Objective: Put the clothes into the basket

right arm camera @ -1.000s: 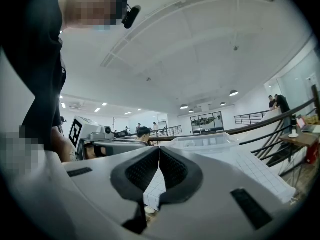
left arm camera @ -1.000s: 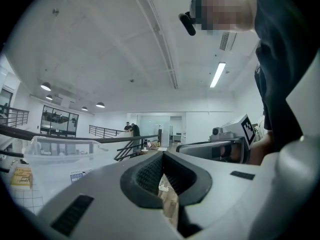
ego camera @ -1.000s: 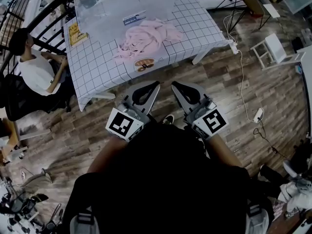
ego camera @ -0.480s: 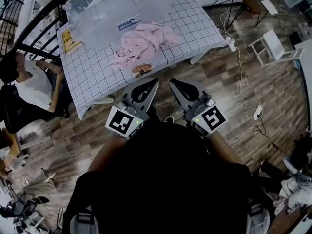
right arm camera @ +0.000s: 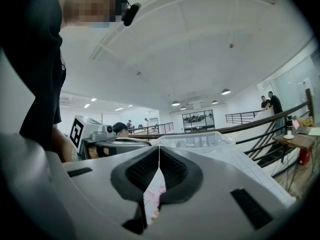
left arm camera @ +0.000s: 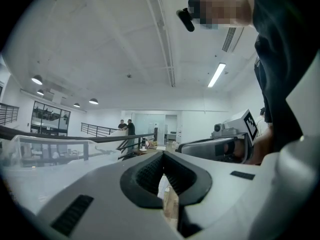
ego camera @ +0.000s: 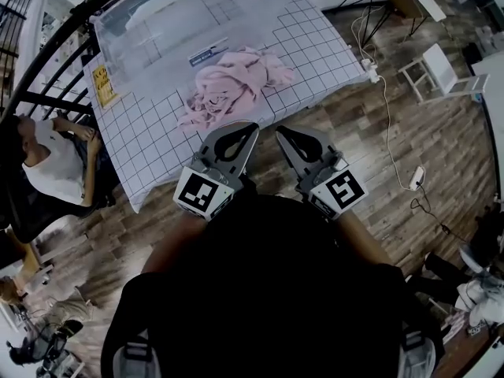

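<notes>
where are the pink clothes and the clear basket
clothes [ego camera: 236, 85]: head view, middle of the pink pile
basket [ego camera: 150, 42]: head view, its clear near wall

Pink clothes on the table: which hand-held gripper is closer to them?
Left, slightly. The left hand-held gripper has its tip at the near edge of the pink clothes; the right hand-held gripper sits off to the pile's right, by the table edge.

Clothes [ego camera: 236, 85] on the table [ego camera: 315, 46] were pale pink, table white with thin black grid, basket [ego camera: 157, 6] at its far end clear, card [ego camera: 101, 85] at its left edge yellow, floor [ego camera: 378, 156] around it brown planks, left gripper [ego camera: 250, 126] and right gripper [ego camera: 279, 131] before it grey, black-and-white marker cubes.
</notes>
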